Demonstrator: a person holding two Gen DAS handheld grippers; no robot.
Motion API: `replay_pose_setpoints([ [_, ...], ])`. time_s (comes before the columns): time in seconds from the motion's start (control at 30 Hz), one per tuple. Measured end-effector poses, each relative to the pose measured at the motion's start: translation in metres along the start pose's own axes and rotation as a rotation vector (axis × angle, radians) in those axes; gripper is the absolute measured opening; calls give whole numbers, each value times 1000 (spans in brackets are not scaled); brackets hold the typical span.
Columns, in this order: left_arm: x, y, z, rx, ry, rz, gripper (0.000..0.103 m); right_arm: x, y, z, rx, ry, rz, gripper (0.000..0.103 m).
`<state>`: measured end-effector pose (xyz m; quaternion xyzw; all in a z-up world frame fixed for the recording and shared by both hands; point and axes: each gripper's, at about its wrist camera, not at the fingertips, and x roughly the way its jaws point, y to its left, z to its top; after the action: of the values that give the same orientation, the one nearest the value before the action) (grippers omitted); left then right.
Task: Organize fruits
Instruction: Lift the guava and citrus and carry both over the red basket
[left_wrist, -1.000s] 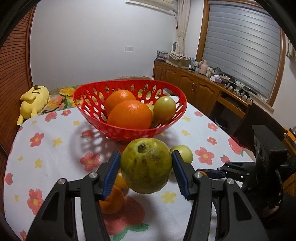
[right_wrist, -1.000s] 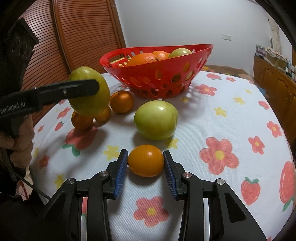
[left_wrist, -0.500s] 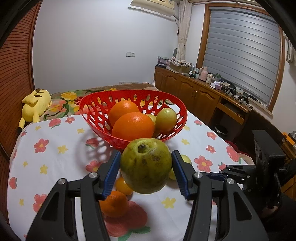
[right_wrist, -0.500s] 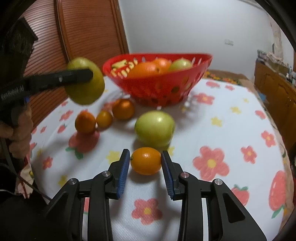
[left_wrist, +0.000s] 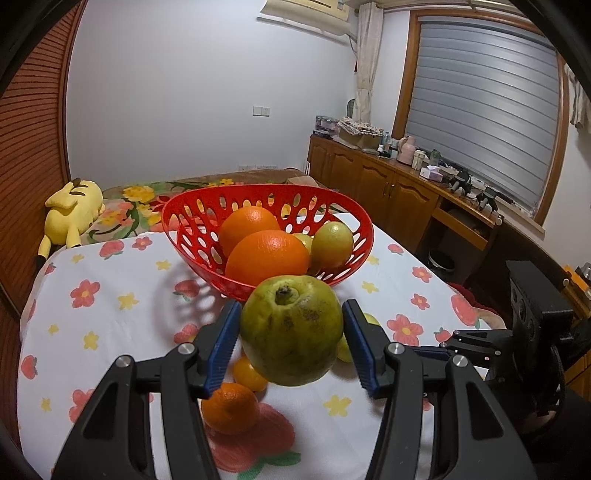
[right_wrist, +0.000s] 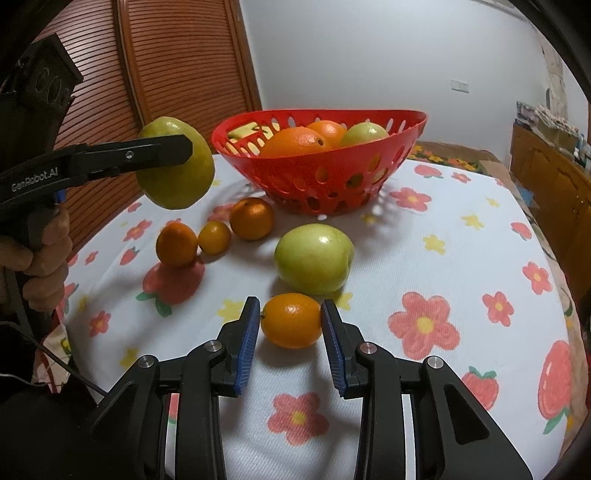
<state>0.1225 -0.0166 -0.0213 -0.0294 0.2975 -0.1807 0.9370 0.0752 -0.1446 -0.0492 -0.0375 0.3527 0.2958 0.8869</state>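
Note:
My left gripper (left_wrist: 291, 328) is shut on a large yellow-green guava (left_wrist: 291, 330) and holds it in the air in front of the red basket (left_wrist: 192, 236); the same guava (right_wrist: 177, 173) shows at the left of the right wrist view. The basket (right_wrist: 332, 177) holds two big oranges (left_wrist: 267, 254) and greenish fruits. My right gripper (right_wrist: 290, 321) is shut on a small orange (right_wrist: 290, 320) just above the flowered cloth. A green apple (right_wrist: 314, 258) lies right behind it. Three small oranges (right_wrist: 214, 236) lie left of the apple.
The table wears a white cloth with red flowers (right_wrist: 424, 325). A yellow plush toy (left_wrist: 72, 214) lies beyond the table's far left edge. A wooden cabinet (left_wrist: 388, 184) with clutter runs along the right wall. A person's hand (right_wrist: 40, 258) grips the left tool.
The right gripper's jaws have closed onto the small orange and lifted it slightly. The left gripper has raised the guava a little toward the basket.

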Motion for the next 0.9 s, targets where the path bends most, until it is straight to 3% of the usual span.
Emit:
replay_pose_setpoints([
  [0.4, -2, 3, 19, 2, -31, 2, 55, -20, 2, 20, -41, -44, -7, 33],
  [0.9, 18, 21, 58, 6, -61, 14, 55, -30, -2, 90, -141, -139, -45, 33],
])
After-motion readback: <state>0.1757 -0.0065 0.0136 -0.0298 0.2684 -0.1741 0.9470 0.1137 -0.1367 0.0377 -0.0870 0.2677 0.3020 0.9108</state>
